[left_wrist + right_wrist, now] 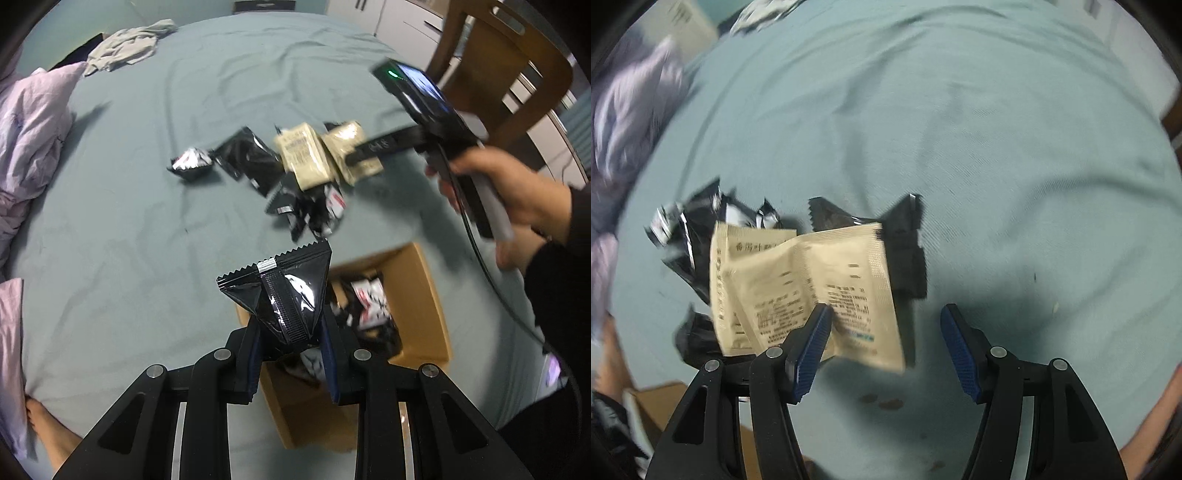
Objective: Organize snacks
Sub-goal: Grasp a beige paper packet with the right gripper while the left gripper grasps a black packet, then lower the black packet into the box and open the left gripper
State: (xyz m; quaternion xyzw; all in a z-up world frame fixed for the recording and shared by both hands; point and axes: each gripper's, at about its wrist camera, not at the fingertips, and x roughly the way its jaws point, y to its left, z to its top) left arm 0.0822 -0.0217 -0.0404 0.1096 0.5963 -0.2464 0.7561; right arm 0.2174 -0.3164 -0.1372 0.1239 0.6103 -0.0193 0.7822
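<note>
A shiny black snack packet (pixel 284 291) sits pinched between the pads of my left gripper (pixel 291 343), held in the air over an open cardboard box (pixel 417 295) that has black and white packets in it. On the teal bed sheet (pixel 147 240) lies a loose pile: two beige sachets (pixel 304 155) and several black packets (pixel 247 155). My right gripper (pixel 886 308) is open just above the beige sachets (pixel 820 273), its left finger over the nearer one and nothing gripped. Black packets (pixel 905 243) lie behind the sachets. From the left wrist view, the right gripper (pixel 364 153) reaches onto the pile.
A crumpled lilac duvet (pixel 33 129) runs along the left of the bed, with a grey garment (pixel 129 44) at the far end. A wooden chair (pixel 498 62) stands beyond the right side. A bare foot (pixel 48 428) shows at the lower left.
</note>
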